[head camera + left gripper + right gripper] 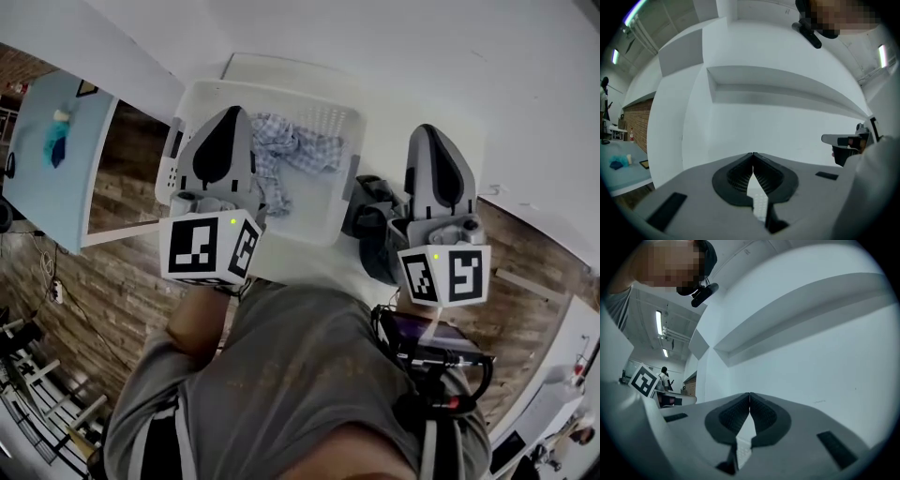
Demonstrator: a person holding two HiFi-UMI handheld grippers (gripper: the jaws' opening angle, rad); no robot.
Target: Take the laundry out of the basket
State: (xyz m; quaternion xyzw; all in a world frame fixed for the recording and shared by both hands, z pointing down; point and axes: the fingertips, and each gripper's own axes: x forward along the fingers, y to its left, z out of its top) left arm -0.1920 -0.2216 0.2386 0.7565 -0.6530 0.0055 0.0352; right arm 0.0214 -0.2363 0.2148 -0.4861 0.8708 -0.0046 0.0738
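A white laundry basket (272,91) stands on a white table (525,131) in the head view. A blue-and-white checked cloth (292,148) lies crumpled inside it. A dark garment (370,220) lies on the table against the basket's right side. My left gripper (232,112) is held above the basket's left part, jaws shut and empty. My right gripper (427,129) hovers right of the basket over the dark garment, also shut and empty. Both gripper views point at a bare white wall, where the left gripper (753,153) and the right gripper (749,393) show jaw tips touching with nothing between them.
A light blue table (56,159) with a small blue item stands at the left over a brick-patterned floor (103,309). The person's grey-shirted torso (300,384) fills the lower middle. A person stands far off in the right gripper view (663,376).
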